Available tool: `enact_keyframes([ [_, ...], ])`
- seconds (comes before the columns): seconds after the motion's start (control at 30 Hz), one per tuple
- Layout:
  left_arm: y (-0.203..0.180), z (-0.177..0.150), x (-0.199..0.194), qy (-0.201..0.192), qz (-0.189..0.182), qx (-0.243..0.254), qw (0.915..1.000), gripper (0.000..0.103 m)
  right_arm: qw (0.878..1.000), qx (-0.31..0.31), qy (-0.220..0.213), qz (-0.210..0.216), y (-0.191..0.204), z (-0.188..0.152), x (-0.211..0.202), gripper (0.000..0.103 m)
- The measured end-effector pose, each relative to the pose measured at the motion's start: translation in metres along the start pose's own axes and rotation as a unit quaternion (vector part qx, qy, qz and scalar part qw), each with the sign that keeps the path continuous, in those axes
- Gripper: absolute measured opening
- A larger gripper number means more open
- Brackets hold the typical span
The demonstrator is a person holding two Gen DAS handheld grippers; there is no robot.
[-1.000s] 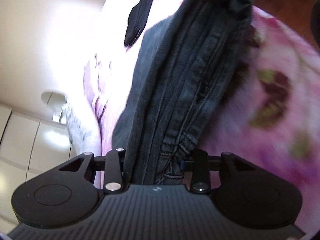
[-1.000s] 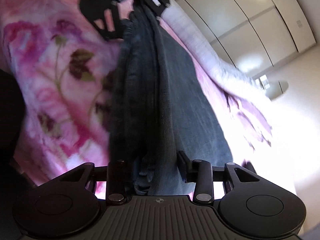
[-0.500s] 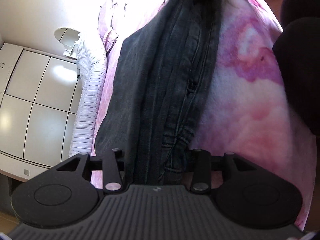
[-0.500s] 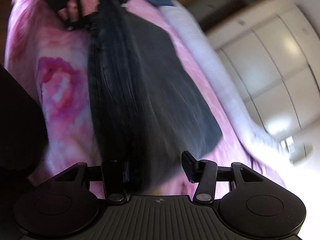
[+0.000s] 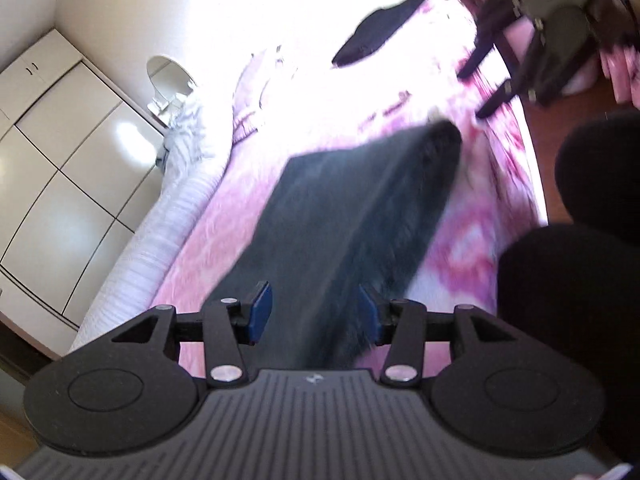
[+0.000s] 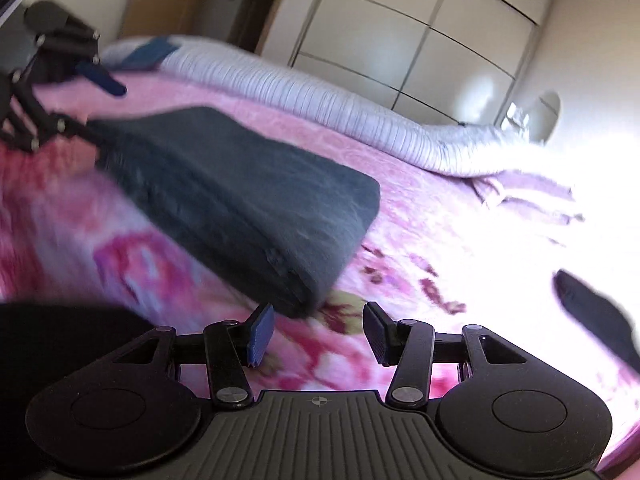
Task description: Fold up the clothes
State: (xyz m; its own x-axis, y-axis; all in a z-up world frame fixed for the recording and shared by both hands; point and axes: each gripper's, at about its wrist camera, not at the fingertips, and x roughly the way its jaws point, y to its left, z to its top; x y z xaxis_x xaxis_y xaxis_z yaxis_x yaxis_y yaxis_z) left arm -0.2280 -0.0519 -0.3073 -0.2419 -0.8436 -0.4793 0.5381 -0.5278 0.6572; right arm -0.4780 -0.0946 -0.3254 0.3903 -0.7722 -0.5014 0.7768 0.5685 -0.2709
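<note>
Dark grey jeans (image 5: 348, 208) lie folded in a long strip on the pink floral blanket (image 5: 472, 248). My left gripper (image 5: 314, 312) is open at the strip's near end, with denim showing between its blue pads. The right gripper (image 5: 476, 90) hangs open beyond the far end, apart from the cloth. In the right wrist view the jeans (image 6: 240, 200) stretch away to the left, their folded end just ahead of my open right gripper (image 6: 319, 336), which holds nothing. The left gripper (image 6: 100, 108) sits at the other end.
A black garment (image 5: 376, 36) lies further up the bed (image 6: 592, 316). A rolled striped quilt (image 6: 320, 96) runs along the far side, with white wardrobe doors (image 6: 420, 40) behind. The person's dark-clothed legs (image 5: 580, 280) stand by the bed's edge. Wooden floor (image 5: 560, 120) shows there.
Both grippers were shut on the jeans, holding them stretched between them. Now both have opened and drawn back, and the jeans rest folded on the blanket.
</note>
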Motion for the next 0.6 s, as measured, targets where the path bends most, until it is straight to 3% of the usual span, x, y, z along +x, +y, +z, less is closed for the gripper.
enact_keyframes([
  [0.17,0.025,-0.004,0.024,0.017,-0.001,-0.063,0.9978,0.04,0.991,0.123,-0.032,0.043,-0.017,0.015,0.013,0.049],
  [0.27,0.03,-0.014,0.045,0.049,-0.008,-0.085,0.9951,0.035,0.985,0.152,-0.058,0.061,-0.023,0.027,0.018,0.049],
  [0.43,0.036,-0.031,0.055,0.059,-0.017,-0.139,0.9884,0.033,0.984,0.154,-0.049,0.078,-0.023,0.028,0.036,0.049],
  [0.6,0.041,-0.033,0.048,0.059,-0.013,-0.158,0.9856,0.033,0.985,0.146,-0.04,0.084,-0.022,0.026,0.046,0.049],
])
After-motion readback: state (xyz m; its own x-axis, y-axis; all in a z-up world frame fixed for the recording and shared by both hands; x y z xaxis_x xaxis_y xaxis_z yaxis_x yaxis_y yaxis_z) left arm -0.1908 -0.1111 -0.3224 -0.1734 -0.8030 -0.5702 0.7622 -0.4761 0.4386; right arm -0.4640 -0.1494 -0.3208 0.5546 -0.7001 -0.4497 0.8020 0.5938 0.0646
